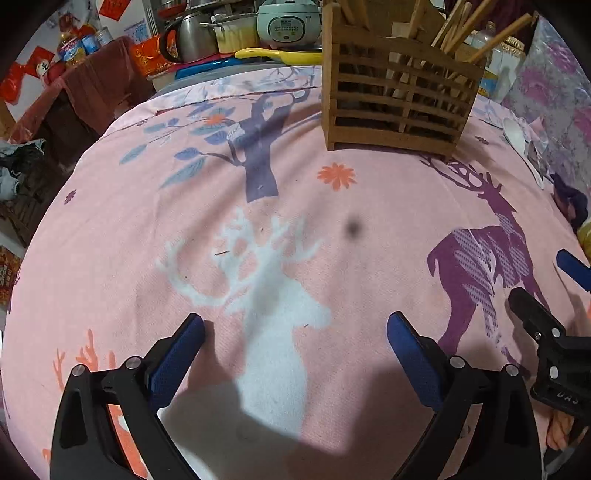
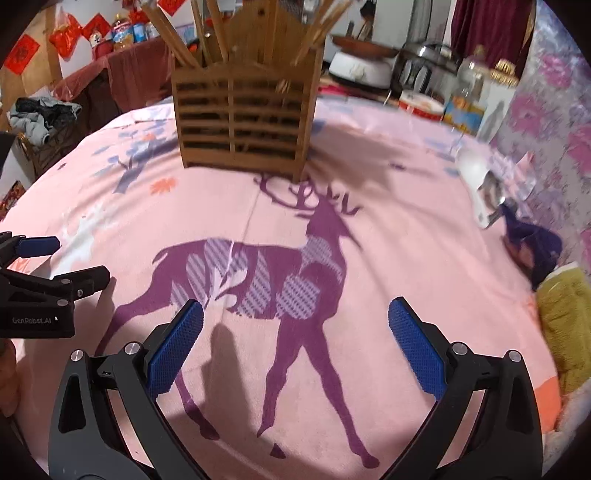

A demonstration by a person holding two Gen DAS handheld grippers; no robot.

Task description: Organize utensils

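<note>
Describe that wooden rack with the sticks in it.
The rack looks like light brown wood or bamboo, with slatted sides, a taller shaped back panel and a centre divider. It stands upright on the pink cloth, at the purple deer's antlers. Chopsticks lean out of it at angles. Neither tool touches it.

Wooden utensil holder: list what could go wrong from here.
1. The wooden utensil holder stands on soft, wrinkled cloth; a nudge might tip it, and its chopsticks lean outward.
2. The spoons lie at the far right edge beside a purple cloth; reaching them may snag the fabric.
3. The left gripper and right gripper, both open and empty, sit close together and could collide.
</note>
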